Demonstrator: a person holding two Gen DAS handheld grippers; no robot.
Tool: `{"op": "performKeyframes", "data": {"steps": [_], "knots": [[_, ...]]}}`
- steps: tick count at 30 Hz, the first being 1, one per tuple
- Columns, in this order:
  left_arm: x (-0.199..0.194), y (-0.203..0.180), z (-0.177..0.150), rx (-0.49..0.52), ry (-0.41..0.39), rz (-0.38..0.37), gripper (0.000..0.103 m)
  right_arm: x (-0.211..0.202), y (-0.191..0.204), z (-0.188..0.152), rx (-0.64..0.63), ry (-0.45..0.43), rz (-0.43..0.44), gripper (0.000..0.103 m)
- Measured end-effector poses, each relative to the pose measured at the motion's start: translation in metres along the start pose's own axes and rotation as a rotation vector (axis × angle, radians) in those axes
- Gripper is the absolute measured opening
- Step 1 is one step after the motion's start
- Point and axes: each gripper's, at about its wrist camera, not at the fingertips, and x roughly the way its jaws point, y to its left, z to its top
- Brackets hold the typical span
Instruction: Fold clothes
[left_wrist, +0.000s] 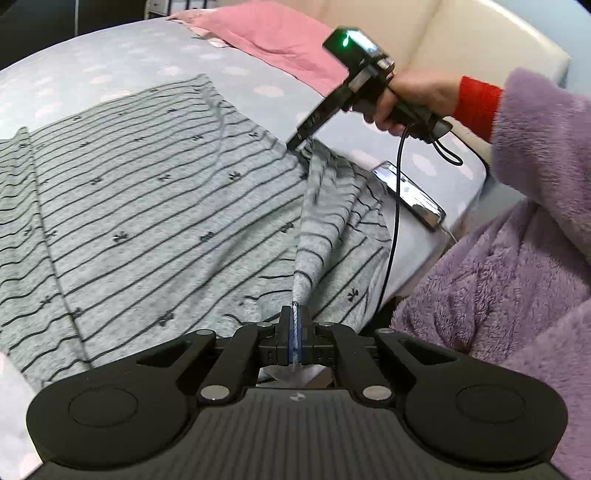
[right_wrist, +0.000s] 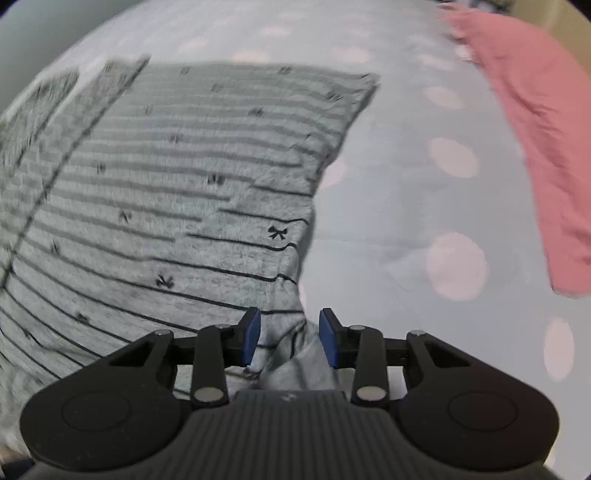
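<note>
A grey garment (left_wrist: 147, 192) with thin dark stripes and small bow prints lies spread on the bed. My left gripper (left_wrist: 295, 325) is shut on an edge of it, and the cloth rises from the pads in a taut ridge. That ridge runs up to my right gripper (left_wrist: 295, 142), which a hand (left_wrist: 417, 96) holds above the garment's far right edge. In the right wrist view the garment (right_wrist: 166, 184) is blurred. A bunch of its cloth fills the gap in my right gripper (right_wrist: 288, 332), whose blue pads (right_wrist: 253, 339) stand apart around it.
The bed sheet (left_wrist: 92, 66) is pale blue with pink cloud spots. A pink pillow (left_wrist: 273, 37) lies at the far side of the bed by a cream headboard (left_wrist: 480, 37). A phone (left_wrist: 410, 195) lies near the bed's right edge. A purple fleece robe (left_wrist: 517, 258) fills the right.
</note>
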Motion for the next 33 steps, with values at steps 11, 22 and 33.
{"op": "performKeyframes", "data": {"steps": [11,22,33], "knots": [[-0.074,0.005,0.041,0.021,-0.115,0.121,0.000,0.033,-0.040,-0.007,0.170,0.120,0.236,0.012],[-0.068,0.038,0.194,0.279,-0.104,0.466,0.000,0.016,-0.058,-0.019,0.326,0.088,0.209,0.010],[0.071,0.081,0.350,0.401,-0.004,0.649,0.000,0.017,-0.089,-0.028,0.458,0.068,0.330,0.010]]}}
